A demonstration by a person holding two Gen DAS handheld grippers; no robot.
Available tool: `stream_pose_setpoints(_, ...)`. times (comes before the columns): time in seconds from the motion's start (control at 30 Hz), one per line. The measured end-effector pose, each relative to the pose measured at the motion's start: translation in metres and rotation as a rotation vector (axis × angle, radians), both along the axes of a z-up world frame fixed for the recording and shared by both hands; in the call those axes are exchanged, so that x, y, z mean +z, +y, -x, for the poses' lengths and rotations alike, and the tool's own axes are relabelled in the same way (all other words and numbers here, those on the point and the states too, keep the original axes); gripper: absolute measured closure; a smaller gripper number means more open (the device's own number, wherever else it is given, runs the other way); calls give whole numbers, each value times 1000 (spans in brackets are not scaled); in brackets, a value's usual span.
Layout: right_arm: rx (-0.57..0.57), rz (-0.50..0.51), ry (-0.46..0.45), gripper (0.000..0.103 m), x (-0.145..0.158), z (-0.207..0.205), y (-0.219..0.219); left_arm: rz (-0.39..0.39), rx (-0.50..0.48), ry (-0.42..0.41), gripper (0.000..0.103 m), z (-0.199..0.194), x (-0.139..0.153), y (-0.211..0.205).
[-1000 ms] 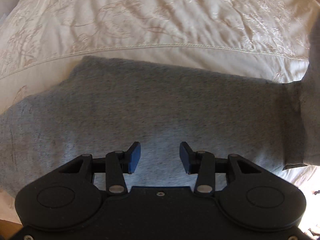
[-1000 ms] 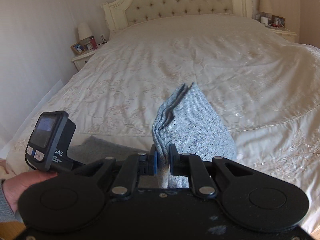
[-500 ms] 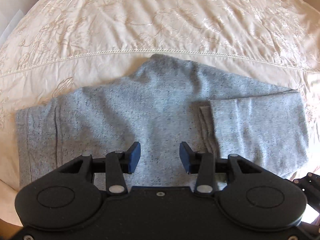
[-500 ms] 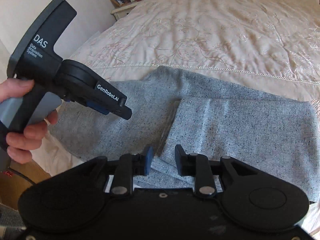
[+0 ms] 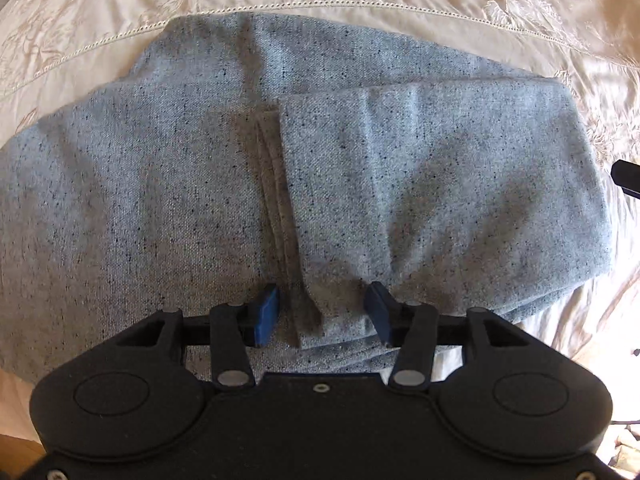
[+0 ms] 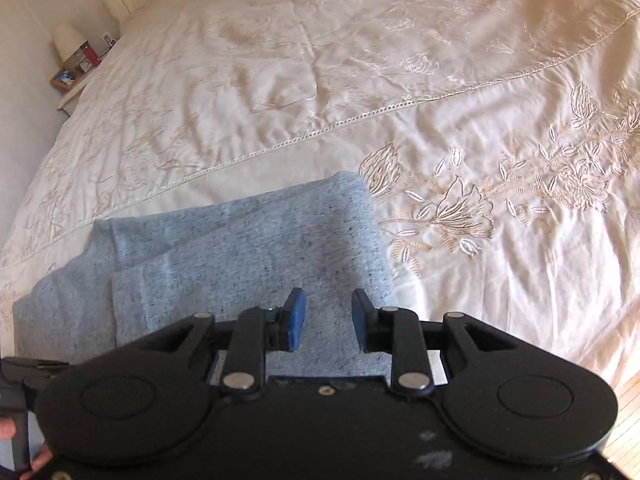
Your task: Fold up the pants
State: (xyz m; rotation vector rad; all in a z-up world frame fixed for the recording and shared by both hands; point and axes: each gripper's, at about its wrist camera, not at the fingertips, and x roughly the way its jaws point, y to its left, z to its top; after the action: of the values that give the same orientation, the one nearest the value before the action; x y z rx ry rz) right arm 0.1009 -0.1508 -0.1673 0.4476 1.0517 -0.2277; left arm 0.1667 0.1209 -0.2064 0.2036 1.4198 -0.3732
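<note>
The grey speckled pants (image 5: pixel 168 184) lie flat on the cream bedspread, with the leg end folded over from the right; its cuff edge (image 5: pixel 288 184) runs down the middle. My left gripper (image 5: pixel 322 314) is open and empty, low over the near edge of the pants, its fingers either side of the cuff edge. In the right wrist view the folded pants (image 6: pixel 248 248) lie at lower left. My right gripper (image 6: pixel 326 318) is open and empty, just above the right end of the fold.
The embroidered cream bedspread (image 6: pixel 400 80) covers the whole bed, with a stitched seam (image 6: pixel 320 132) just beyond the pants. A nightstand with a lamp (image 6: pixel 70 46) stands at far left by the headboard. Wooden floor (image 6: pixel 628 408) shows at lower right.
My right gripper laid the leg end over the pants, let go and opened, then drew back to the right. My left gripper moved down close over the cuff edge.
</note>
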Motion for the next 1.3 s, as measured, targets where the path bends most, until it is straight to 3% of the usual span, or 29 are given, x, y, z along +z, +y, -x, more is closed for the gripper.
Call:
stream_pose_setpoints(0.1, 12, -14, -1, 74, -8, -21, -21, -2, 42, 11, 45, -4, 1, 3)
stream_pose_setpoints(0.3, 69, 3, 115, 74, -55, -81, -51, -30, 104, -3, 43, -2, 2, 5)
stream_pose_setpoints(0.43, 113, 7, 145, 74, -61, -94, -58, -52, 141, -28, 40, 6, 5, 6)
stream_pose_setpoints(0.6, 158, -5, 82, 74, -35, -60, -53, -61, 179, -39, 40, 16, 9, 10)
stream_pose_setpoints(0.77, 230, -25, 166, 74, -45, -4, -36, -63, 199, -42, 40, 22, 11, 14)
stream_pose_setpoints(0.87, 204, -48, 211, 74, -55, 19, -34, -63, 191, -45, 40, 24, 12, 16)
stream_pose_setpoints(1.07, 165, -21, 128, 74, -28, 25, -32, -57, 192, -88, 41, 38, 31, 34)
stream_pose_setpoints(1.3, 305, 50, -13, 74, 8, 4, 21, -52, 294, -134, 42, 58, 48, 112)
